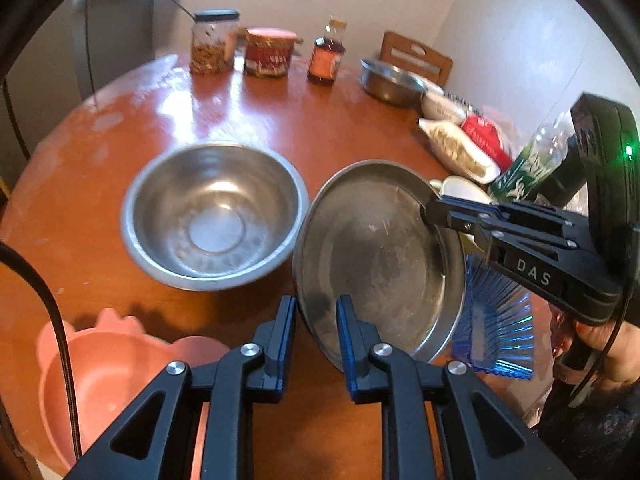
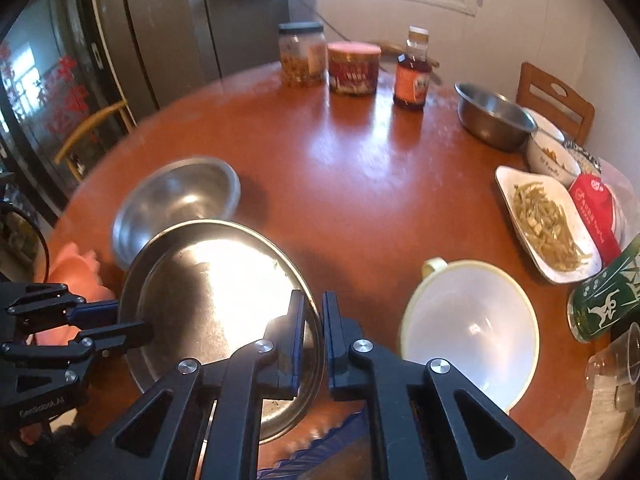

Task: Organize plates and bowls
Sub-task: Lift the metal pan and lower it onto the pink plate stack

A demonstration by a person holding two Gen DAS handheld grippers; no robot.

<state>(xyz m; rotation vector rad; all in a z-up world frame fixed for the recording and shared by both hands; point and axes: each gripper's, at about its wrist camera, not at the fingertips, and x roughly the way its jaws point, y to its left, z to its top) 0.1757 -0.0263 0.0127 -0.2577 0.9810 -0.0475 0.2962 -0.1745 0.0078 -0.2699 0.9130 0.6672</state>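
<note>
I have the round steel plate [image 1: 376,256] clamped at two points on its rim: my left gripper [image 1: 316,320] pinches the near left edge with its jaws narrow on the metal, and my right gripper [image 2: 314,320] is closed tight on the opposite edge. The plate sits tilted above the round brown table [image 2: 360,184], over the near edge, with a blue ribbed plastic dish [image 1: 500,336] just beneath and beside it.

Close on the plate's left stands one steel bowl [image 1: 214,216], upright, nearly touching the plate's rim. A pink plastic bowl [image 1: 108,368] lies at the near left edge of the table. On the plate's right is a white plastic bowl with a handle [image 2: 470,320].

Counting steel bowls, I see two: the near one and a second steel bowl [image 2: 494,120] at the far right edge. Along the far edge stand three containers: a clear jar with a black lid [image 2: 302,56], a red tub [image 2: 354,68] and an amber bottle [image 2: 412,72]; their labels are too blurred to read. At the right edge are a white dish of green strips [image 2: 548,224], a white bowl [image 2: 552,156], a red packet [image 2: 596,216] and a green bottle [image 2: 608,292].

My right gripper's body reads "DAS".
</note>
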